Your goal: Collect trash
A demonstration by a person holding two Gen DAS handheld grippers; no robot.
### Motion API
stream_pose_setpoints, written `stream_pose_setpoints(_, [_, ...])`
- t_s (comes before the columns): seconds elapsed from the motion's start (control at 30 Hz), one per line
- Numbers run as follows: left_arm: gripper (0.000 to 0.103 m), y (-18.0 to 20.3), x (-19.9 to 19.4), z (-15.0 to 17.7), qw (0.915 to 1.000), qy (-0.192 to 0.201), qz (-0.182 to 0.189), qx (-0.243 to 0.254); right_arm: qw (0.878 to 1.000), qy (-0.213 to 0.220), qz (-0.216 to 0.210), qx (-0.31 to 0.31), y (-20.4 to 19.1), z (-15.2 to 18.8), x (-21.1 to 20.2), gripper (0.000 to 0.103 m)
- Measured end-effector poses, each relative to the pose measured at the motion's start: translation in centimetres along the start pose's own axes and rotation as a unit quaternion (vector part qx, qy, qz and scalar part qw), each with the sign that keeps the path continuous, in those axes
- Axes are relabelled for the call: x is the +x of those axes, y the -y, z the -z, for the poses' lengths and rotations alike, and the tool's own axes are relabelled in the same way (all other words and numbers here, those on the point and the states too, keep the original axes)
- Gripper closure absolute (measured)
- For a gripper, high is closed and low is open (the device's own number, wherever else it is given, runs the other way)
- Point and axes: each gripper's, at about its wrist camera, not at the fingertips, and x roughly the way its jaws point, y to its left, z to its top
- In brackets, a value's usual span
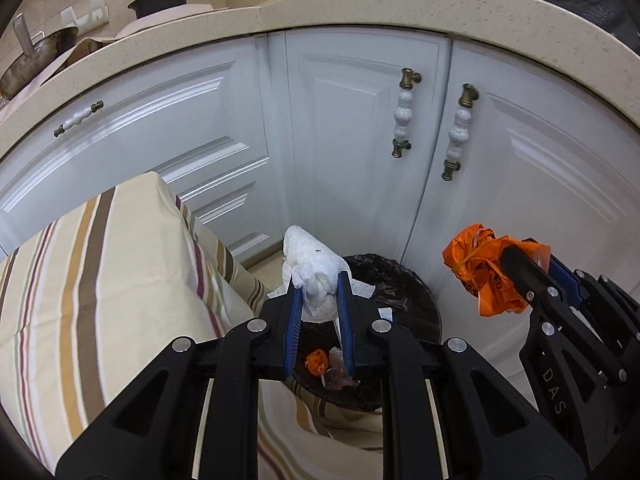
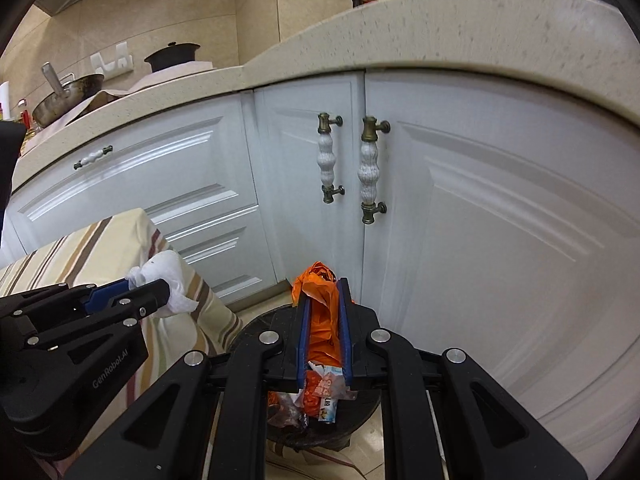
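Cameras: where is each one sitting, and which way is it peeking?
Left wrist view: sits on the left tongs, looking down along them at the black trash bin; they pinch a white paper wad, with the right tongs alongside.
Right wrist view: sits on the right tongs, looking down at the same bin; they pinch an orange bag.
Both share the bin, white cabinet doors and striped cloth.

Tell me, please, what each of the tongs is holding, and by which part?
Left tongs: crumpled white paper towel, pinched across its middle. Right tongs: crumpled orange plastic bag, clamped along its middle.
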Motion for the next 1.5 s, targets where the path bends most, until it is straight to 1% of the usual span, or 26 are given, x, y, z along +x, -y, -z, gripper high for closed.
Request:
stream_pose_setpoints(0.1, [0.086, 0.2, 1.1, -0.1, 1.0, 0.001, -0.006, 0.001, 1.0, -0.003, 0.0, -0.002, 0.2, -0.1, 1.1, 0.09])
stream_pose_setpoints(0.27, [0.085, 0.3, 3.1, 0.0, 0.9999, -0.013, -0.007, -0.004, 1.0, -0.009, -0.003, 0.001, 0.4, 0.0, 2.9, 0.09])
stream_pose_setpoints(0.33, [0.079, 0.3, 3.6, -0.1, 0.9999, -0.011, -0.012, -0.001, 1.0, -0.008, -0.006, 0.001, 0.5, 0.0, 3.6, 0.087])
stream_pose_setpoints(0.37, [0.073, 0.4, 3.9, -0.1, 0.9998, -0.013, -0.013, -0.001, 1.0, -0.009, -0.005, 0.0, 0.5, 0.1, 3.9, 0.081])
stream_pose_setpoints(0.47, [0.054, 0.2, 4.5, -0.2, 0.9997, -0.018, -0.019, -0.003, 1.0, -0.015, -0.005, 0.002, 0.5, 0.2, 4.6, 0.073])
stream_pose_setpoints(0.5, [0.052, 0.1, 4.6, -0.2, 0.9996, -0.02, -0.02, -0.005, 1.0, -0.015, -0.004, 0.003, 0.6, 0.2, 4.6, 0.07])
stream_pose_setpoints(0.53, [0.052, 0.0, 4.7, -0.2, 0.9996, -0.021, -0.02, -0.007, 1.0, -0.014, -0.003, 0.004, 0.6, 0.2, 4.6, 0.069])
stream_pose_setpoints(0.67, [0.051, -0.1, 4.9, -0.3, 0.9994, -0.026, -0.023, -0.004, 1.0, -0.014, 0.0, 0.004, 0.7, 0.2, 4.3, 0.067])
stream_pose_setpoints(0.87, [0.051, -0.5, 4.4, -0.4, 0.9994, -0.02, -0.025, -0.014, 1.0, -0.017, 0.007, 0.007, 0.8, 0.1, 3.7, 0.066])
stream_pose_setpoints(0.93, [0.051, -0.7, 4.0, -0.6, 0.9994, -0.017, -0.023, -0.02, 1.0, -0.016, 0.009, 0.006, 0.8, -0.1, 3.3, 0.065])
stream_pose_setpoints(1.0, [0.051, -0.7, 3.4, -0.7, 0.9995, -0.014, -0.023, -0.018, 1.0, -0.015, 0.013, 0.004, 0.6, -0.3, 2.7, 0.062])
stream_pose_setpoints(1.17, [0.049, -0.6, 0.7, -1.2, 0.9998, 0.008, -0.015, -0.014, 1.0, -0.006, 0.02, 0.007, 0.5, -1.0, 0.6, 0.057])
stream_pose_setpoints(1.27, [0.04, -0.8, -1.3, -1.3, 0.9996, 0.02, -0.011, -0.014, 1.0, 0.001, 0.026, 0.008, 0.3, -1.5, -1.1, 0.053])
stream_pose_setpoints(1.37, [0.039, -1.1, -3.1, -1.0, 0.9995, 0.03, -0.009, -0.009, 0.999, 0.009, 0.03, 0.008, 0.0, -1.7, -2.6, 0.047])
stream_pose_setpoints(1.4, [0.037, -1.3, -3.7, -1.0, 0.9994, 0.033, -0.009, -0.008, 0.999, 0.01, 0.031, 0.007, -0.2, -1.7, -3.0, 0.045])
stream_pose_setpoints(1.5, [0.031, -1.9, -5.6, -0.5, 0.9991, 0.04, -0.01, -0.008, 0.999, 0.013, 0.032, 0.007, -0.8, -1.6, -4.7, 0.044])
